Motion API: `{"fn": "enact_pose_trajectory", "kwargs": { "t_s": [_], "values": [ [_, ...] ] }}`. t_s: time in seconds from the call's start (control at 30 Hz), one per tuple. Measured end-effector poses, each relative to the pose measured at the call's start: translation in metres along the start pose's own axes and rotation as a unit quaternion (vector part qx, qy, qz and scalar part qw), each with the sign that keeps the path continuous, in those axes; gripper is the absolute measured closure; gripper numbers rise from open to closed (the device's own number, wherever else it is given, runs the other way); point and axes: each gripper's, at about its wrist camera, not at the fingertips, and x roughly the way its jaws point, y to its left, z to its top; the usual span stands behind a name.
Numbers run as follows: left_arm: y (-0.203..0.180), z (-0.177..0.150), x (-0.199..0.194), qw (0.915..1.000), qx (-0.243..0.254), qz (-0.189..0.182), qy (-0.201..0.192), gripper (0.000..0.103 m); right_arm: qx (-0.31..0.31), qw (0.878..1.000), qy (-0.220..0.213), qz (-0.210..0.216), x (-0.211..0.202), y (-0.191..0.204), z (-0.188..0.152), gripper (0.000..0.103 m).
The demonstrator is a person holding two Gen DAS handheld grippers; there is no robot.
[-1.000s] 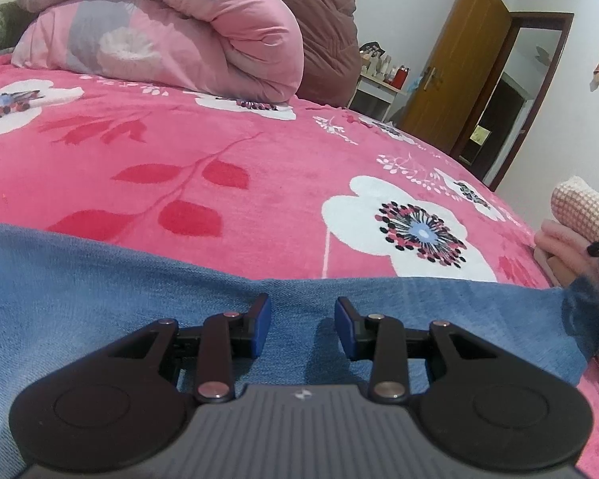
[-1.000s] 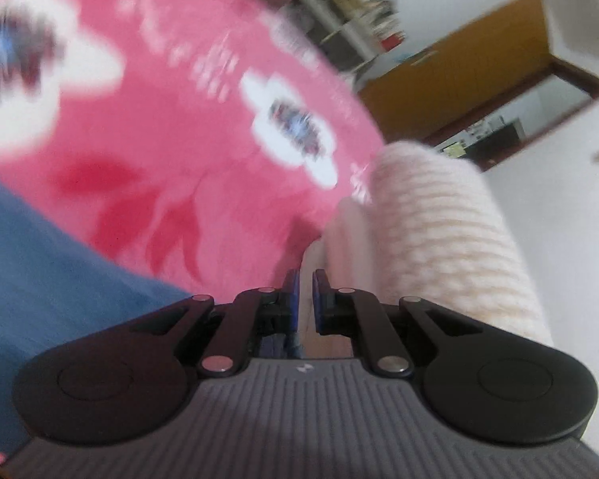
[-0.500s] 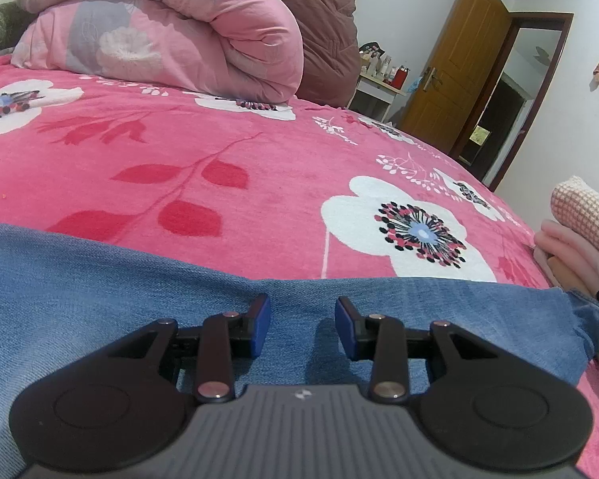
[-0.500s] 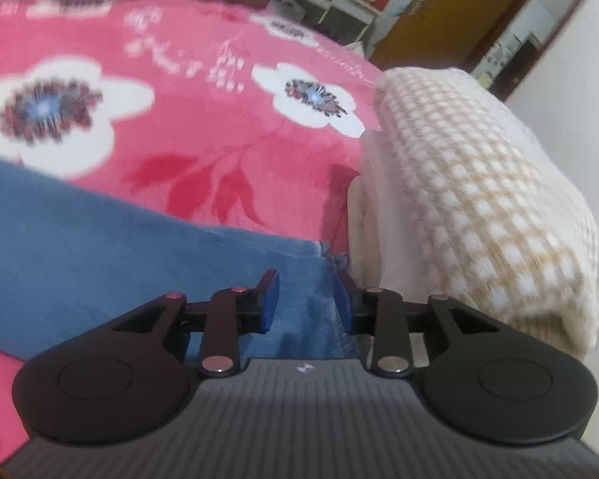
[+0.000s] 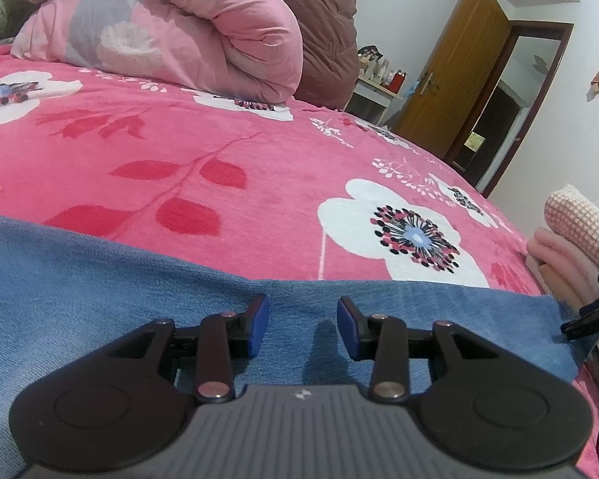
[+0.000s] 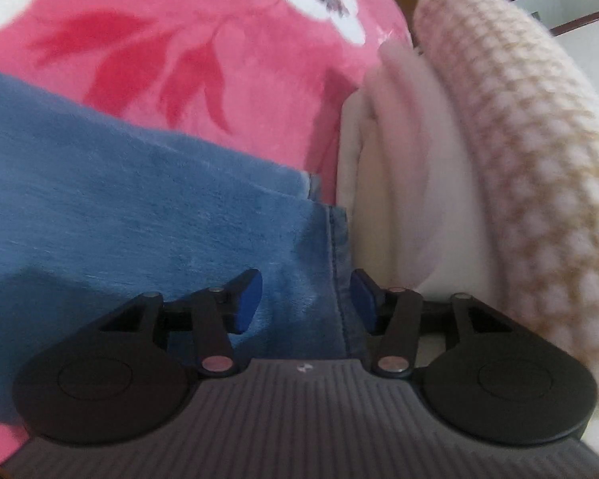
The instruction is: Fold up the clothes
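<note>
jeans [image 6: 139,207] flat on bed, long axis left-right | hem just left of folded stack [image 6: 519,139] | our right tool [image 6: 305,299] nearest, just opening, empty, over hem | left tool [image 5: 301,325] parted, empty, mid-leg

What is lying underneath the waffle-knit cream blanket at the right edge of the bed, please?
Under the waffle-knit blanket sit folded pale pink and cream layers, stacked on the pink floral bedspread. How many pieces they are, and anything deeper in the pile, is covered.
</note>
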Motion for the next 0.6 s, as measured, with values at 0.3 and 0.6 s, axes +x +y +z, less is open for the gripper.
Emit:
{"fn": "enact_pose_trajectory", "kwargs": {
  "t_s": [0.3,0.6],
  "values": [
    [0.002,0.001,0.001,1.0,-0.003,-0.002,-0.001,0.064,-0.028,0.997,-0.064,-0.035,-0.033,0.004,-0.006,0.102],
    [0.001,0.0,0.0,1.0,-0.003,-0.002,-0.001,0.064,-0.149,0.978,-0.143,-0.025,-0.065,0.012,-0.004,0.052]
  ]
}}
